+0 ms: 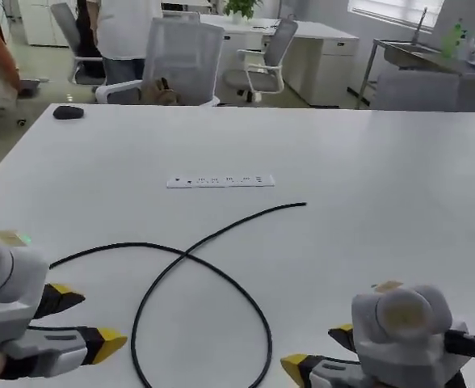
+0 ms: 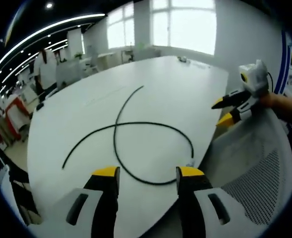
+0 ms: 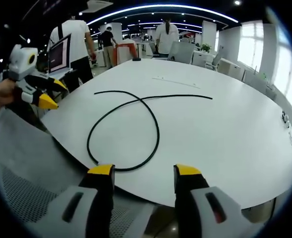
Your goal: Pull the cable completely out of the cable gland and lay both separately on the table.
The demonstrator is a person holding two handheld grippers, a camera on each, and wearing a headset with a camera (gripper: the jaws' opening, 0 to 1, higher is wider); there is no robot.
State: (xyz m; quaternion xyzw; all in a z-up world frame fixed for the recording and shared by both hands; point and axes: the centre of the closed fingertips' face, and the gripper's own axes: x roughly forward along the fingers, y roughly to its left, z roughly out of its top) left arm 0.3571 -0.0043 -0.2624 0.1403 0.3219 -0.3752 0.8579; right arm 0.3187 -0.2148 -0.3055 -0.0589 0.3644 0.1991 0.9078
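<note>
The left gripper (image 2: pixel 148 173) and the right gripper (image 3: pixel 145 171) both hold their jaws wide and empty. The black cable (image 1: pixel 186 255) lies in a loose loop on the bench (image 1: pixel 383 162), just ahead of both jaws (I cannot make out the gland). It looks light, limp and smooth, so pinch it firmly near one end.

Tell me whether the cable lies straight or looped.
Looped. The black cable crosses over itself once on the white table, and the part nearer the person curves round into a loop.
</note>
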